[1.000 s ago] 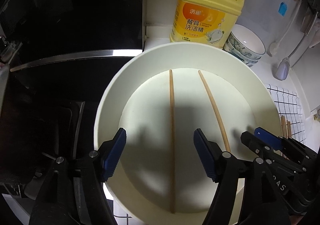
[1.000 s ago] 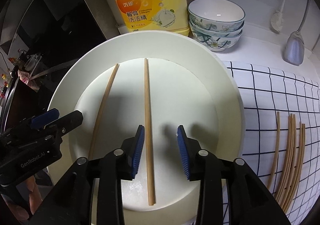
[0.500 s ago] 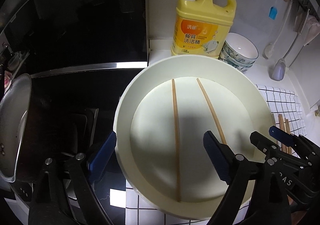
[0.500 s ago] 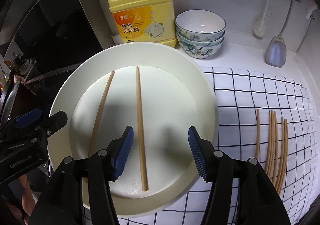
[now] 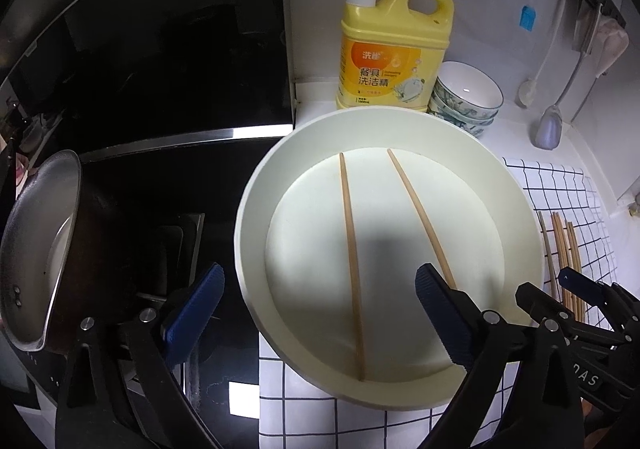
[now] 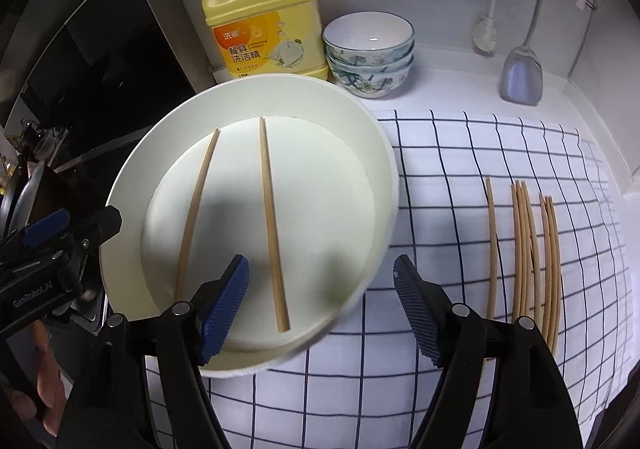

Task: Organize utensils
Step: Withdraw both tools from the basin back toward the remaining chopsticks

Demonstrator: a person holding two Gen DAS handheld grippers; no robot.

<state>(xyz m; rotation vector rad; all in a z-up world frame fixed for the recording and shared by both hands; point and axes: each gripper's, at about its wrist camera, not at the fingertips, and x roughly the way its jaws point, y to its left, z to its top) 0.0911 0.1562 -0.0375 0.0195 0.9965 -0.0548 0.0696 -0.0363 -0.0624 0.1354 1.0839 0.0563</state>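
My left claw (image 5: 318,313) stood wide apart with nothing between its pads, its jaws having just been opening; one blue pad hung over the dark stove side, the other over the near part of the cream plate (image 5: 256,209). My right claw (image 6: 320,313) was also spread and empty, its jaws having just been opening too, one pad above the plate's near rim and the other over the checked cloth (image 6: 460,153).

Two chopsticks (image 6: 270,221) lay on the plate ahead of both claws, apart from each other, running away from me and touching neither pad. To the right of my right claw, a loose row of chopsticks (image 6: 528,245) lay on the cloth, well clear of the plate.

Beyond the plate stood a yellow detergent jug (image 6: 266,21) and, just beside it, a stack of patterned bowls (image 6: 370,53). Left of my left claw sat a metal pot (image 5: 36,257).
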